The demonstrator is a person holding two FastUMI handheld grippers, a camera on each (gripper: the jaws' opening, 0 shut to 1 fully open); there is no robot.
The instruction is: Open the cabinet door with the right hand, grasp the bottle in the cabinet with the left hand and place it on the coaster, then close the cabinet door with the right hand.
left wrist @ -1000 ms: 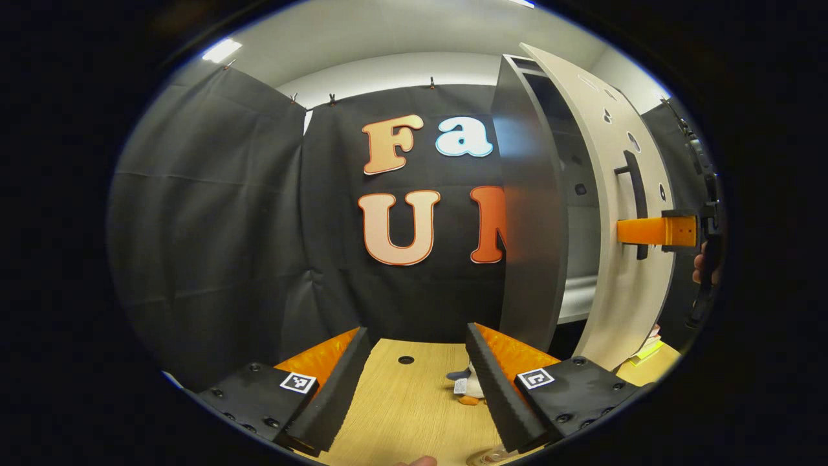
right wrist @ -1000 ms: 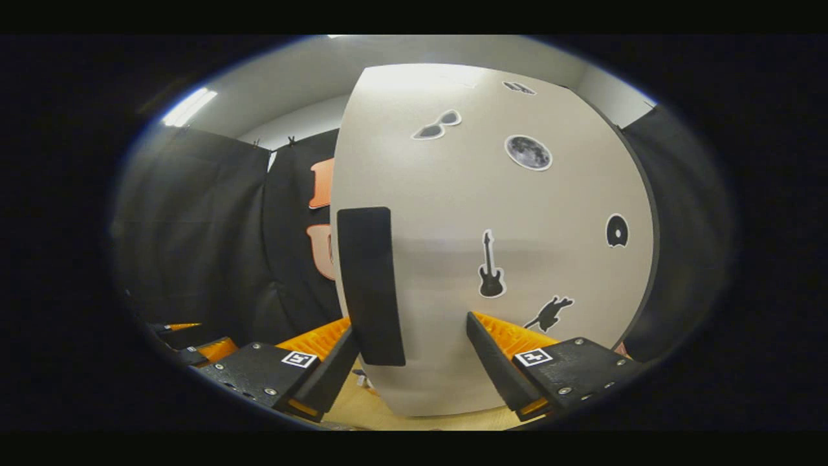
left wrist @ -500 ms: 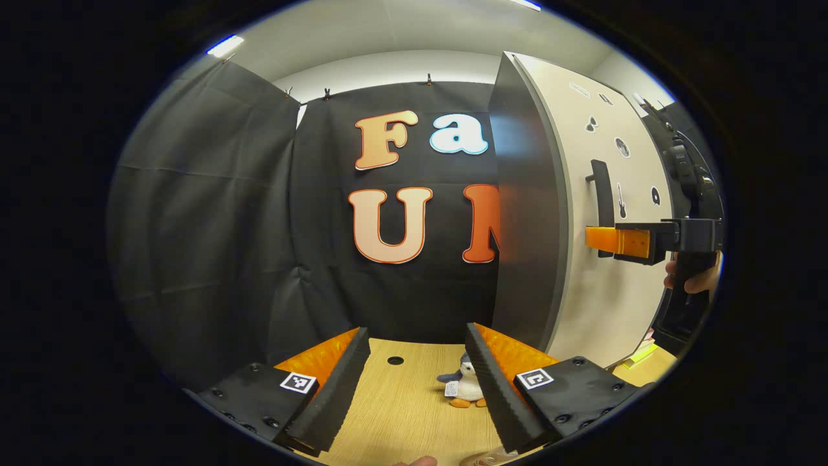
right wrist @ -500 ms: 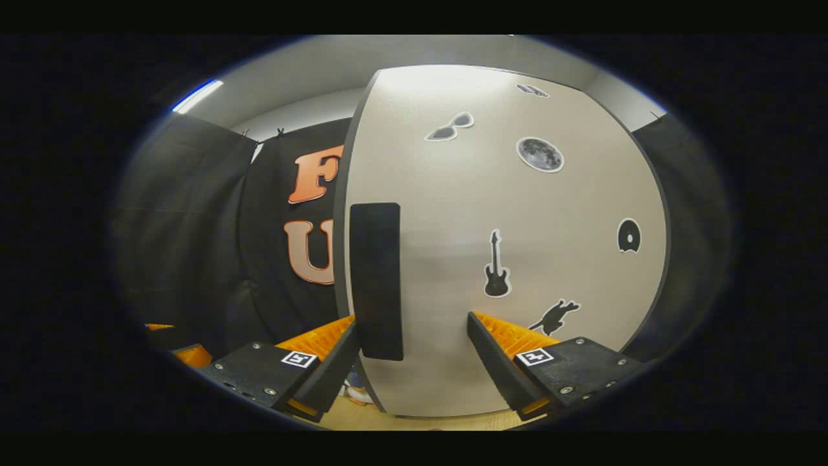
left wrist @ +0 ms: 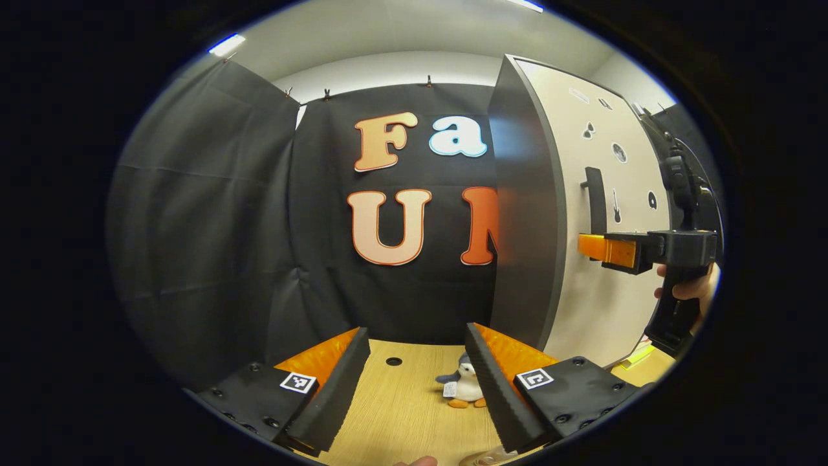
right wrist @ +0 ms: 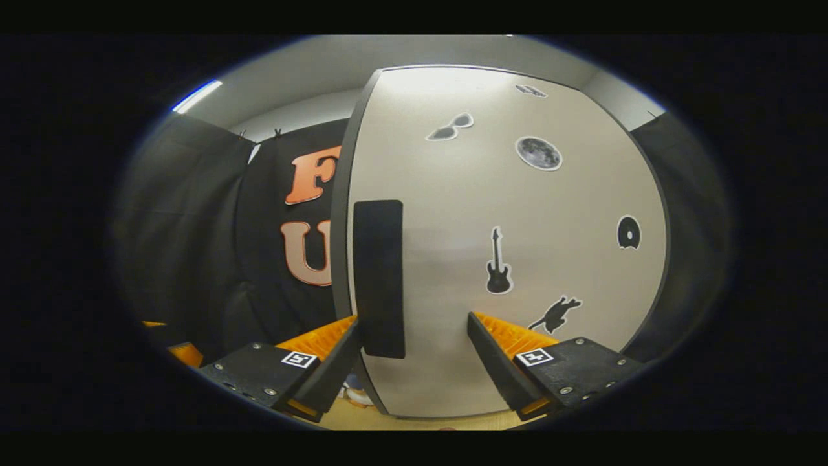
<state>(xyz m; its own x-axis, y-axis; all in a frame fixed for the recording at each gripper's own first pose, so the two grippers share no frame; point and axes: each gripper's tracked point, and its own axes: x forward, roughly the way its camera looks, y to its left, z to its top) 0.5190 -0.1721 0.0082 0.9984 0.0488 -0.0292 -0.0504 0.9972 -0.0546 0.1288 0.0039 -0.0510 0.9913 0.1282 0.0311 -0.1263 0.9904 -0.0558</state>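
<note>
cabinet door (right wrist: 504, 213): one, flush | handle (right wrist: 378, 278): one | left gripper (left wrist: 414, 388), right gripper (right wrist: 411, 362): both spread

Door (right wrist: 517, 213), ahead of right jaws: smooth matt laminate-looking panel w/ flat stickers (right wrist: 538, 153), slightly glossy. Handle (right wrist: 378, 278), just ahead of the near-side finger: matt, smooth, looks plastic or coated metal. Cabinet side (left wrist: 527, 213), beyond left jaws to the side: smooth w/ soft sheen. Table (left wrist: 401, 414), below left jaws: wood-grain, satin. Penguin toy (left wrist: 464, 388), just past left jaws: plush cloth, paper-like tag. Booth wall (left wrist: 213, 226): matt cloth, creased. Finger pads (left wrist: 336, 388) look ridged, foam-like.
</note>
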